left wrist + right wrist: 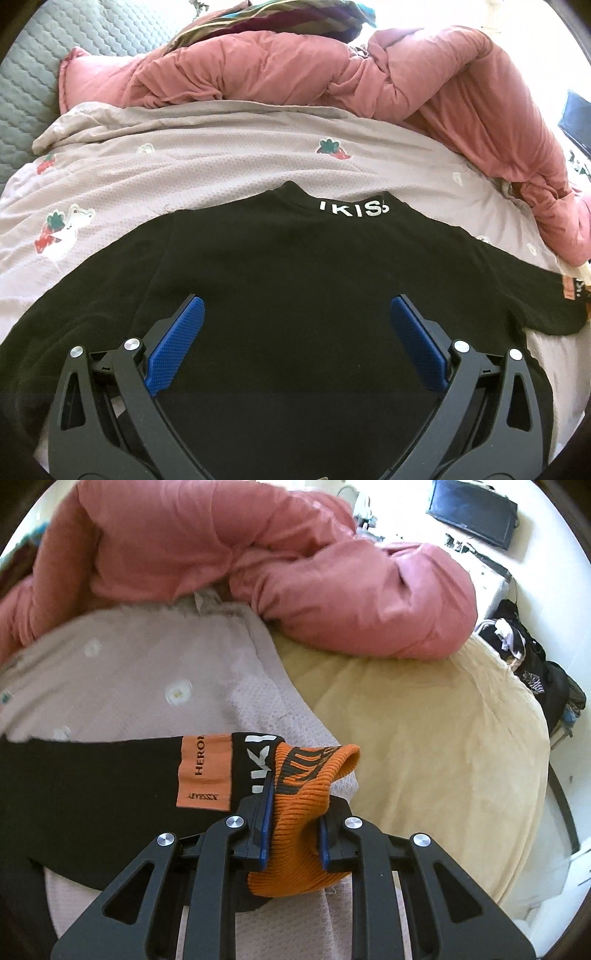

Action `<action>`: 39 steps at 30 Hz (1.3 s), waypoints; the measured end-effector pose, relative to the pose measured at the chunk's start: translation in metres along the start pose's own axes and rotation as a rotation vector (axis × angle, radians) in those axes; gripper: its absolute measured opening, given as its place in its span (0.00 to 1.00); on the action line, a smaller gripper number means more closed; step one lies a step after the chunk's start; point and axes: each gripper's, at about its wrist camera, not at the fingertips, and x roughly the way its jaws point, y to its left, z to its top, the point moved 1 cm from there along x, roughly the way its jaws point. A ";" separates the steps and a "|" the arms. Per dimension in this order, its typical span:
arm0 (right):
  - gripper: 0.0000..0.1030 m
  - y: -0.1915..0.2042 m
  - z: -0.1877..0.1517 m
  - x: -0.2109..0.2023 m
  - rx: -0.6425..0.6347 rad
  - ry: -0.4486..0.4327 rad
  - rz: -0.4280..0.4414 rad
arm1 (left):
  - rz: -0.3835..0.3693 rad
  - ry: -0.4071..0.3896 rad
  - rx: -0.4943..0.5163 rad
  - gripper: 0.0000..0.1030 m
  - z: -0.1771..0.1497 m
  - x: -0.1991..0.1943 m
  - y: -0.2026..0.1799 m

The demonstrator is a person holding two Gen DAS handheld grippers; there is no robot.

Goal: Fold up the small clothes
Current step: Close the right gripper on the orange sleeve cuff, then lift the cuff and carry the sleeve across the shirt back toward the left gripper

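The black sweater (295, 280) is lying spread flat, collar (351, 206) toward twelve o'clock, on the pale printed sheet (184, 177) covering the bed. Its right sleeve is stretching out toward three o'clock, ending in an orange ribbed cuff (314, 786) next to an orange sewn label (203, 771).

The right tongs (295, 834) are pinching that cuff, the knit bunching between the blue pads (266, 823). The left tongs (297, 336) are hovering spread wide over the sweater's body near six o'clock, gripping nothing.

Beyond the sweater, a crumpled pink duvet (295, 74) is heaped at twelve o'clock, and a cream blanket (424, 738) is lying at three o'clock in the right wrist view.

Judging from this, the sleeve fold is about to begin. The risk is that only the bunched cuff is being held: pulling across may drag the whole sweater sideways or wrinkle the shoulder, since nothing is pinning the body. The stretchy rib could also be slipping free mid-swing.
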 end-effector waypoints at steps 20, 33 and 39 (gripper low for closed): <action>0.13 0.060 0.045 -0.084 -0.039 -0.134 0.374 | -0.034 0.010 -0.018 0.92 0.000 -0.011 0.005; 0.13 0.187 0.038 -0.160 -0.155 -0.151 0.745 | -0.040 -0.004 -0.051 0.92 0.004 -0.033 0.033; 0.13 0.245 0.029 -0.174 -0.211 -0.123 0.847 | -0.071 -0.002 -0.069 0.92 0.003 -0.038 0.039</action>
